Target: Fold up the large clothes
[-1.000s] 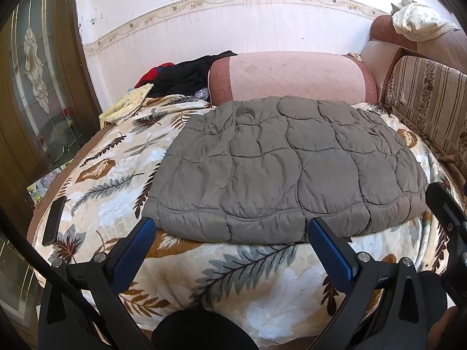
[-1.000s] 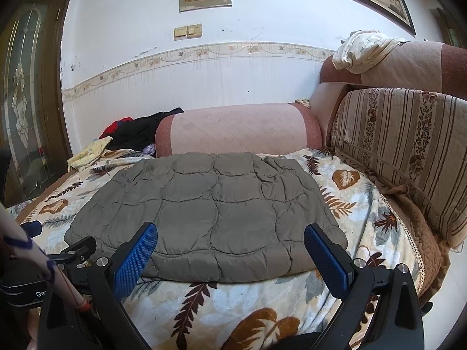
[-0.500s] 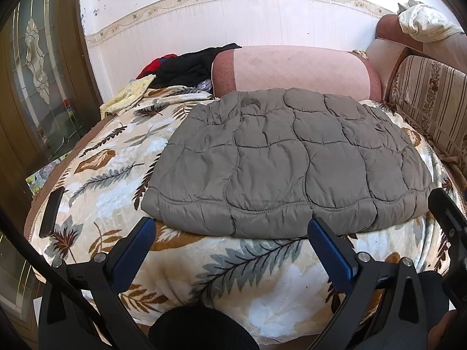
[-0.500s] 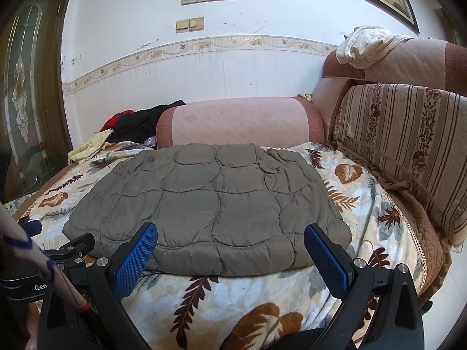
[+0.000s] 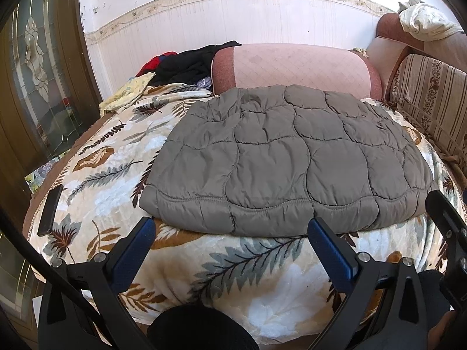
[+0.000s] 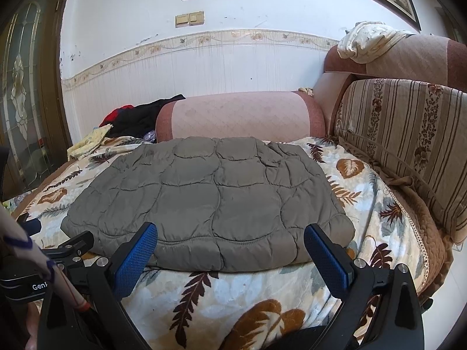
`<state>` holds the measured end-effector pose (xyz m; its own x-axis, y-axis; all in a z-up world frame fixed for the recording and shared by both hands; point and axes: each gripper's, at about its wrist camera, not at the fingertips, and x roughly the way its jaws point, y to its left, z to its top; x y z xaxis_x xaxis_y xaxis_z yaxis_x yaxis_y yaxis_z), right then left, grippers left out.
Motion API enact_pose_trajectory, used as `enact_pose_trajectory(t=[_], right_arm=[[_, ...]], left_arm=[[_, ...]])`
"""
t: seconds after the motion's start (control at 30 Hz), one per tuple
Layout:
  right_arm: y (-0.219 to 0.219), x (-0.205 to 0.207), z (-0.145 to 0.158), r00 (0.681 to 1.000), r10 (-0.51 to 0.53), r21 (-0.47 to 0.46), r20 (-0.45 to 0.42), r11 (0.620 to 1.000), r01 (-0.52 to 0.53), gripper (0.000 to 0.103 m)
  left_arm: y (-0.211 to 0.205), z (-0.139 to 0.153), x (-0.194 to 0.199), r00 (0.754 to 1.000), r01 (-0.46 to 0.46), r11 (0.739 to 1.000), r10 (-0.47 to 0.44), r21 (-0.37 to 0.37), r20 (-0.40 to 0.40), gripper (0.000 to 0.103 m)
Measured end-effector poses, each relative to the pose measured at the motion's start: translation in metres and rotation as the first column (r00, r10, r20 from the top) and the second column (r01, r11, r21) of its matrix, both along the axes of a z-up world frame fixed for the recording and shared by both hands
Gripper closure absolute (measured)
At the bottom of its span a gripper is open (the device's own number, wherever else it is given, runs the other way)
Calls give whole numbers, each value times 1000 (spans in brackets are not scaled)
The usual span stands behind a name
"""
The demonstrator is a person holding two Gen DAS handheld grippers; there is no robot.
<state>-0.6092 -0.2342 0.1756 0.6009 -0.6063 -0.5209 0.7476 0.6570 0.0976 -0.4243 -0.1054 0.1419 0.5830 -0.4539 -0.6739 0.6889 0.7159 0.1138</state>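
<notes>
A grey quilted puffer jacket (image 5: 280, 157) lies flat and folded on a leaf-patterned blanket (image 5: 116, 180); it also shows in the right wrist view (image 6: 216, 198). My left gripper (image 5: 230, 233) is open and empty, its blue pads level with the jacket's near hem. My right gripper (image 6: 230, 239) is open and empty, also at the near hem. The right gripper's black finger (image 5: 446, 218) shows at the right edge of the left wrist view. The left gripper (image 6: 70, 248) shows at the lower left of the right wrist view.
A pink bolster (image 5: 292, 67) lies behind the jacket. Dark and red clothes (image 5: 189, 64) are piled at the back left. A striped sofa back (image 6: 408, 134) runs along the right. A black phone (image 5: 49, 210) lies on the blanket's left edge. A glass door (image 5: 35, 73) stands at left.
Both grippers have moved forward and a little down toward the jacket's near hem. Both stay open. The jacket has not moved.
</notes>
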Motion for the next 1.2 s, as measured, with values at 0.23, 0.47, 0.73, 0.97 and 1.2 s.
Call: enact_pose_trajectory(t=[0.23, 0.47, 0.73, 0.97, 1.2], right_arm=[[0, 0, -1, 1000, 0, 2, -2, 1000, 0, 1], [0, 0, -2, 1000, -1, 1, -4, 1000, 1, 1], [0, 0, -2, 1000, 1, 1, -4, 1000, -1, 1], [-2, 0, -6, 1000, -3, 7, -8, 1000, 3, 1], [-2, -1, -7, 1000, 1, 3, 3, 1000, -1, 1]], left_arm=[[0, -1, 0, 1000, 1, 1000, -1, -1, -2, 0], [0, 0, 0, 1000, 0, 1000, 0, -1, -2, 0], [0, -3, 1, 1000, 3, 1000, -3, 3, -6, 0], [-1, -7, 4, 1000, 7, 1000, -6, 4, -21, 0], [0, -10, 6, 995, 66, 998, -66, -2, -74, 0]])
